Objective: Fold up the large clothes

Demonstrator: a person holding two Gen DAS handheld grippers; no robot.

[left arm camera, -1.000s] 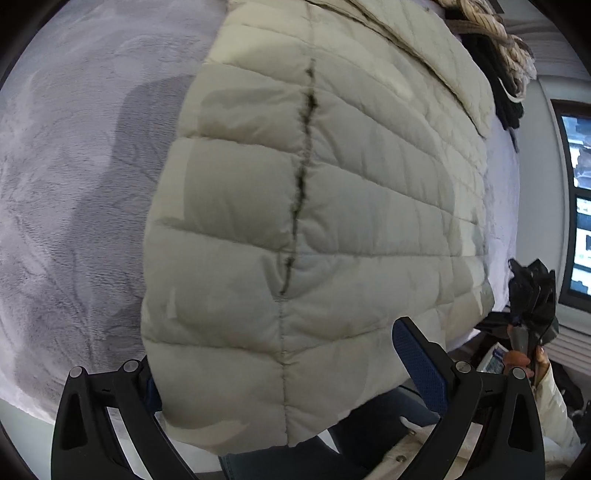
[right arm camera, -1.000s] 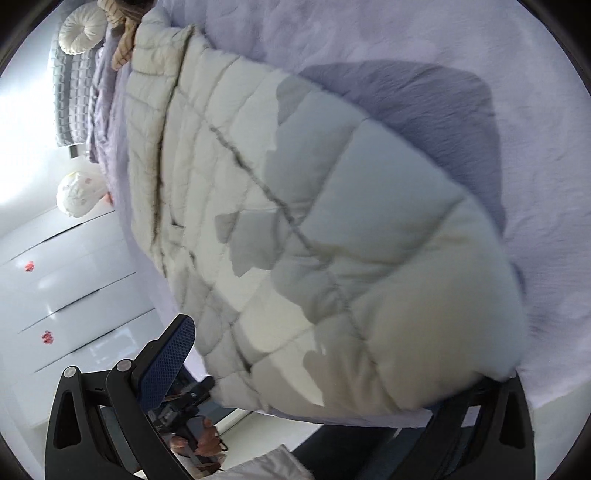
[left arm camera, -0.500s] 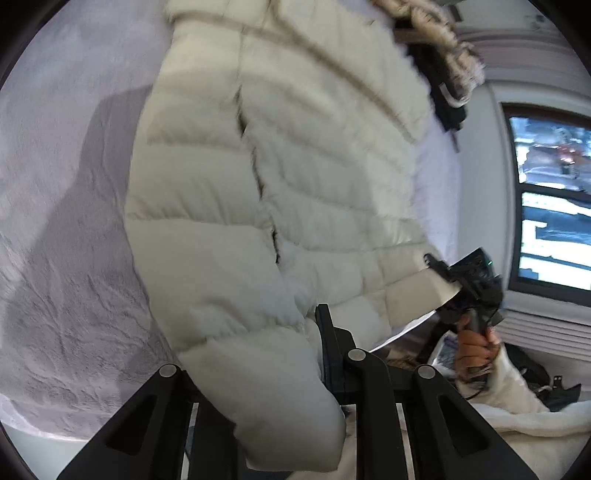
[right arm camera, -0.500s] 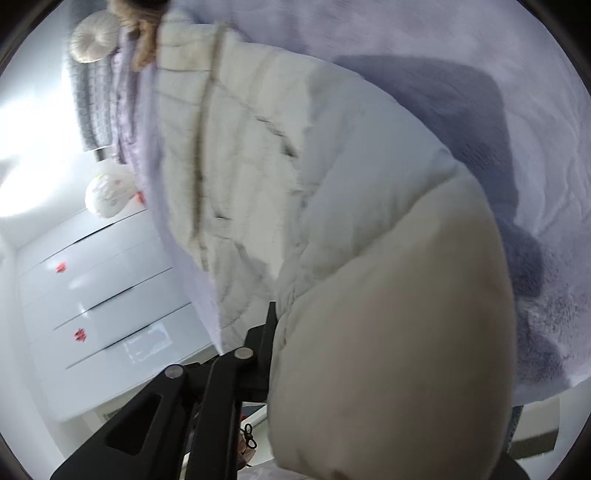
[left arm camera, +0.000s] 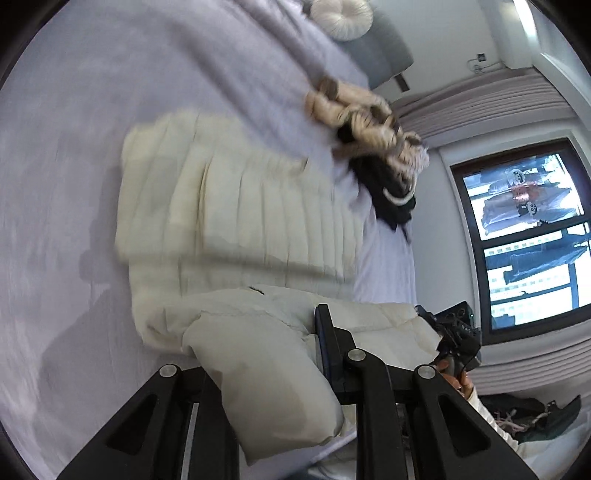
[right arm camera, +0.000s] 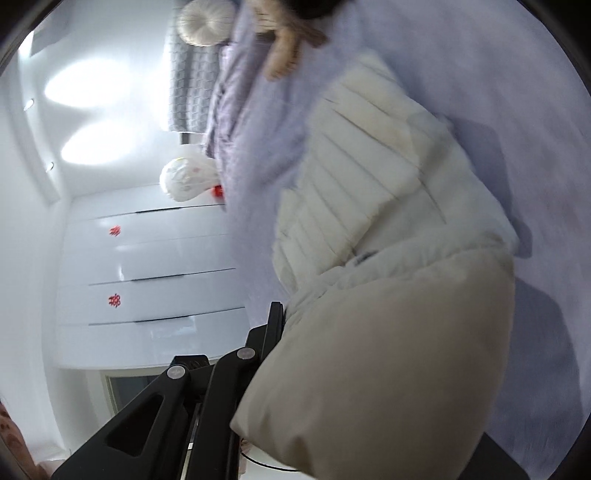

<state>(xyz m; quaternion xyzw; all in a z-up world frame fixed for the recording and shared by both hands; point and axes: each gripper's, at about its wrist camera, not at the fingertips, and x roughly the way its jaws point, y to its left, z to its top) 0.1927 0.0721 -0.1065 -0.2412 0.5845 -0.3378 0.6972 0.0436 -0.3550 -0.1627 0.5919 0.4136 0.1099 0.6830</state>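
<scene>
A cream quilted puffer jacket [left arm camera: 236, 206] lies on a lavender bed cover [left arm camera: 74, 147]. Its near hem is lifted and bulges over both grippers. My left gripper [left arm camera: 258, 354] is shut on the jacket's hem; one finger [left arm camera: 328, 332] shows beside the fabric. My right gripper [right arm camera: 332, 332] is shut on the other corner of the hem; the jacket [right arm camera: 369, 206] hides one finger and one finger [right arm camera: 275, 321] shows. The right gripper also shows in the left wrist view [left arm camera: 454, 332], held by a hand.
A pile of tan and black clothes [left arm camera: 376, 147] lies at the jacket's far end. A round cushion [left arm camera: 341, 16] sits at the head of the bed. A window [left arm camera: 524, 229] is at the right. White cabinets [right arm camera: 147, 266] stand past the bed's left edge.
Both grippers closed on the jacket's near hem and lifted it up and away from the bed edge. The view now takes in the whole jacket.
</scene>
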